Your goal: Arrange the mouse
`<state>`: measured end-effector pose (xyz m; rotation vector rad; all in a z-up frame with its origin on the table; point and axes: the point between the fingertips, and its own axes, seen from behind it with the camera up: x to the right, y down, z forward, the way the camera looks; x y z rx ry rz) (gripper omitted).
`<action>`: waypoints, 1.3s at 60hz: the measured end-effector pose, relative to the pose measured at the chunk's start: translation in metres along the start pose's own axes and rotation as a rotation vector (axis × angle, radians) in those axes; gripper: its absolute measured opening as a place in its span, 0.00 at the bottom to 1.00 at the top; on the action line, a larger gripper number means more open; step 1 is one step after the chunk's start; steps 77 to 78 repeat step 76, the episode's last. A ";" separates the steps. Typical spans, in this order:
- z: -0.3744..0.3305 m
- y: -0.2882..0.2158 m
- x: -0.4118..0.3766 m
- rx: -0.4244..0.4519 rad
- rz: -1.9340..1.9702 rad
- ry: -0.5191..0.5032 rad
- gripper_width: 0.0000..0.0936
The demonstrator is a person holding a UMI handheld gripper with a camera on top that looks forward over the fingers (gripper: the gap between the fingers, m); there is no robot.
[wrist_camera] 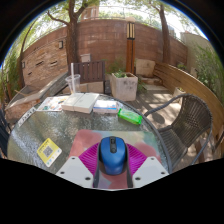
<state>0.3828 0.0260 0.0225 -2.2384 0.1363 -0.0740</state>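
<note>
Holding the blue mouse (112, 154), your gripper (112, 160) has both fingers closed against its sides, the magenta pads (88, 158) pressing on its left and right. The mouse sits between the fingers, above a pink mat (103, 137) lying on the glass counter (60, 128). Note a yellow card (48, 151) on the counter left of the fingers. A green object (130, 117) lies beyond the mouse to the right. Farther on, you see a white tray (80, 102), a clear cup (73, 82) and a white planter (124, 86). A brick wall (100, 40) stands behind.
</note>
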 end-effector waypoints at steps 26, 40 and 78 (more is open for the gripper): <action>-0.097 -0.008 -0.005 0.008 -0.019 0.010 0.91; -0.239 -0.010 -0.021 0.072 -0.047 0.072 0.91; -0.379 0.023 -0.049 0.121 -0.085 0.104 0.91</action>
